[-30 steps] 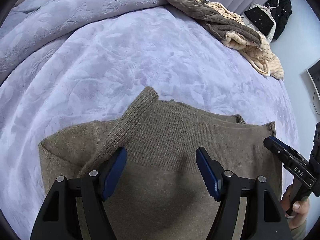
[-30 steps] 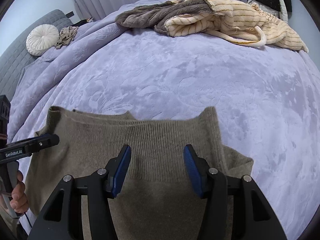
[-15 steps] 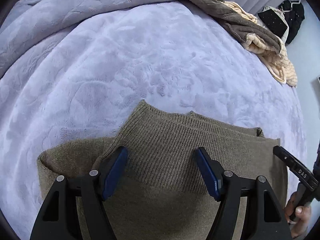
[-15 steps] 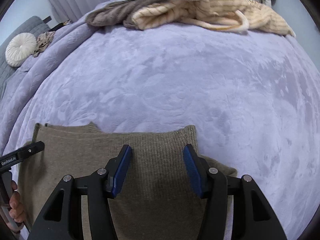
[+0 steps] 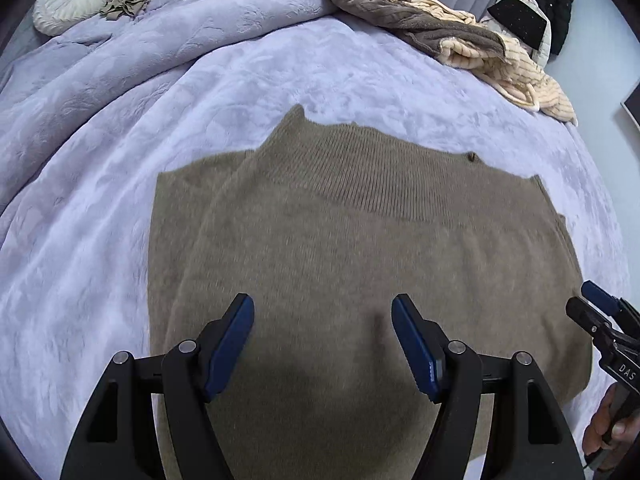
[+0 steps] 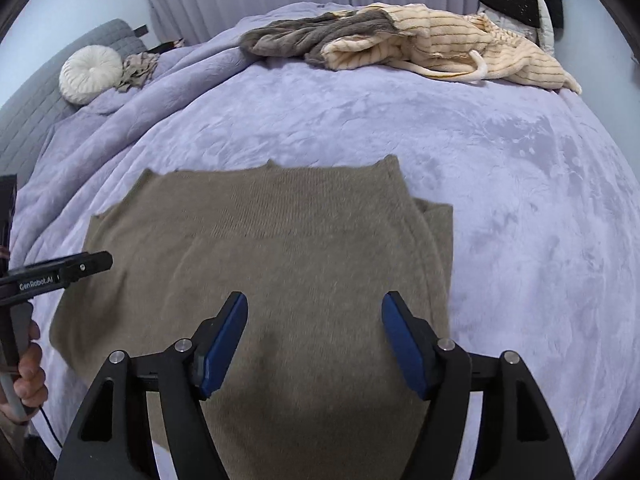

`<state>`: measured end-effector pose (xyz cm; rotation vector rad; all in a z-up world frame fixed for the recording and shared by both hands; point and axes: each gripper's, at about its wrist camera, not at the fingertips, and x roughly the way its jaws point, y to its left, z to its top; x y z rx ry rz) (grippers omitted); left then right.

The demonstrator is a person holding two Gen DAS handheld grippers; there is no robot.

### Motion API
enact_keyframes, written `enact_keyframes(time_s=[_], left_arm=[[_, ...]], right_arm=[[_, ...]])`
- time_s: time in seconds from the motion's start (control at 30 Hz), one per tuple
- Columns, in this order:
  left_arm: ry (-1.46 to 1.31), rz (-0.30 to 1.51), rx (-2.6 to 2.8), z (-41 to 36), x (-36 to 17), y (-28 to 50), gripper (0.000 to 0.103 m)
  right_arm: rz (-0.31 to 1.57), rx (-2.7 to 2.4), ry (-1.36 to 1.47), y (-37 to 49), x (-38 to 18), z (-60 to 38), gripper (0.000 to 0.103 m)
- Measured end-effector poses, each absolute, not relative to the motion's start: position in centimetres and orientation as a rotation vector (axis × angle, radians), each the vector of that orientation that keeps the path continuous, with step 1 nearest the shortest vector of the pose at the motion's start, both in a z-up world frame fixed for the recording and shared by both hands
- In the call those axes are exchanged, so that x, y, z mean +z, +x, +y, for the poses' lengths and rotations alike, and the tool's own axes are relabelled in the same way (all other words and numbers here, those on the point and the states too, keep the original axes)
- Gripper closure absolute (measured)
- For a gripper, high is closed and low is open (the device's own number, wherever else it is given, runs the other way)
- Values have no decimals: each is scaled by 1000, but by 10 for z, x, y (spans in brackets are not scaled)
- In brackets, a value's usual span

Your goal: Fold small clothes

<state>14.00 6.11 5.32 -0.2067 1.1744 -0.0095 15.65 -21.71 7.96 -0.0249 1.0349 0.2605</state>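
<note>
Knit sweater (image 5: 360, 248) now lies folded flat on the bed (image 5: 100, 184) — ribbed hem dropped at the far edge. Left gripper (image 5: 322, 340) open, empty; right gripper (image 6: 314, 340) opening, nothing between — fold laid.

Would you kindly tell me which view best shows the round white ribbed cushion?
The right wrist view: the round white ribbed cushion sits whole and clear against the grey headboard. The left wrist view crowds the cushion into its distorted top-left corner.

Open left tongs (image 5: 322, 340) above sweater (image 5: 360, 240)
</note>
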Motion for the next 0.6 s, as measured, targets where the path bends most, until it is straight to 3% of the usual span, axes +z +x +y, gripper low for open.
enact_keyframes(time_s=[0.13,0.3,0.43,0.6], left_arm=[[-199,1186,-1,72,32,105,31],[-185,1158,3,82,47,60,31],[-311,1106,52,117,59,27,31],[-577,1180,39,164,20,24,31]], right_arm=[[1096,232,-30,125,53,-234,30],[1125,145,-19,93,46,-268,27],[1077,119,101,58,65,-295,27],[1012,138,148,24,93,-289,26]])
